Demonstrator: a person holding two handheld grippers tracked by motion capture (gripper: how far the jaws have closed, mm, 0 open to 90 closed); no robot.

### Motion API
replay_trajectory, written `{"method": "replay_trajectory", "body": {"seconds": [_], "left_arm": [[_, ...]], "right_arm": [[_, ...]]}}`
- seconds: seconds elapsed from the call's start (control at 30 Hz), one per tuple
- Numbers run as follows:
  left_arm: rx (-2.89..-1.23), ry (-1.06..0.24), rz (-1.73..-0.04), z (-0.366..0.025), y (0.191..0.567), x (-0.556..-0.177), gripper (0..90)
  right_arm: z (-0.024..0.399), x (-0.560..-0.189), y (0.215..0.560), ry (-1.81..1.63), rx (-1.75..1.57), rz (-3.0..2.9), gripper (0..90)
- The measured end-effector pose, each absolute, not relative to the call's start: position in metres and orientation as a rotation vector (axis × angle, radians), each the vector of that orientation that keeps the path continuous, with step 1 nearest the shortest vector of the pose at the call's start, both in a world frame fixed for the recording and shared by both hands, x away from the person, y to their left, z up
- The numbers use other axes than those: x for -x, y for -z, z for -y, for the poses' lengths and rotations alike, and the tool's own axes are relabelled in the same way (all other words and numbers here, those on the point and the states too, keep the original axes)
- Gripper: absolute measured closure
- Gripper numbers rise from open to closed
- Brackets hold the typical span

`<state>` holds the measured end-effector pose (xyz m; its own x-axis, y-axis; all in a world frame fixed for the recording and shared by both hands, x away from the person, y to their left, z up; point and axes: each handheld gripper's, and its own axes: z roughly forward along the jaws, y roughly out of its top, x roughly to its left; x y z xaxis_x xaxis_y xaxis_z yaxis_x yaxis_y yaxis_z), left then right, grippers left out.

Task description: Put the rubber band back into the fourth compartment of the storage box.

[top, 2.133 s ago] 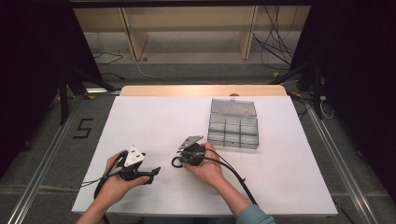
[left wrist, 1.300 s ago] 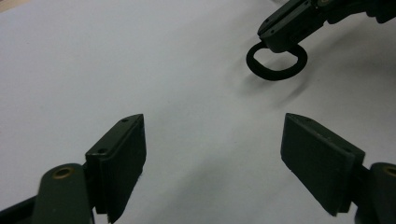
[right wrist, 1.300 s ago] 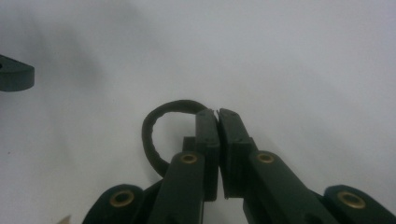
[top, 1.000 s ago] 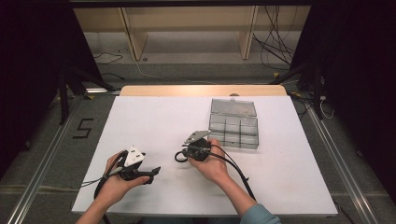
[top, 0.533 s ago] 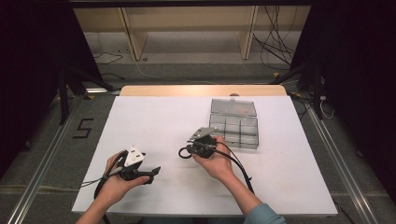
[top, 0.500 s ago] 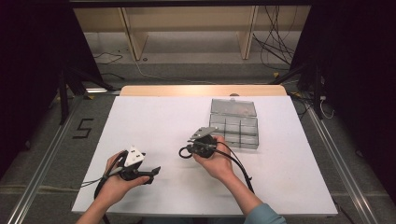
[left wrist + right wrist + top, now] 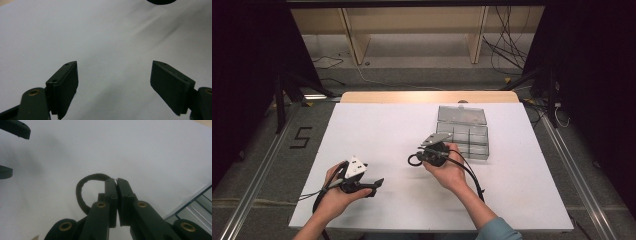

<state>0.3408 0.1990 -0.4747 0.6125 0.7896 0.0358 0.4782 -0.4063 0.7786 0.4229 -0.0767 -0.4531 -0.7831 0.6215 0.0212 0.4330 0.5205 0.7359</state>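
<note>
Right gripper (image 7: 424, 152) has its jaws pressed together, pinching a small black ring (image 7: 86, 187), probably a rubber band or hair tie, by one edge. The loop hangs out to the left of the jaws, clear of the bench (image 7: 382, 130). It sits mid-bench, just near-left of the clear compartment box (image 7: 463, 132), whose lid stands open at the far side.

Left gripper (image 7: 362, 185) is in the near-left area, jaws spread wide with nothing between them, low over the white surface. It is well apart from the ring.

My read: the ring is headed for one of the box compartments.

Risks:
- The grip is on a thin edge of a soft loop, so it could slip out or twist on a quick swing.
- The dangling loop could catch on the box wall or a divider on the way in and end up straddling two cells.
- The box looks light and nothing holds it. A nudge from the jaws would shift it.
- A stretchy ring may cling to a pad on release.
</note>
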Motion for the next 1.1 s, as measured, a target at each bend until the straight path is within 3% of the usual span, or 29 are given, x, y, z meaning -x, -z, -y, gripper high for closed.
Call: {"method": "replay_trajectory", "body": {"seconds": [1.1], "left_arm": [[-2.077,-0.52,-0.996,-0.199,0.475,-0.341,22.3]], "right_arm": [[0.111,-0.436,0.435,-1.124,-0.988,-2.416,88.1]]}}
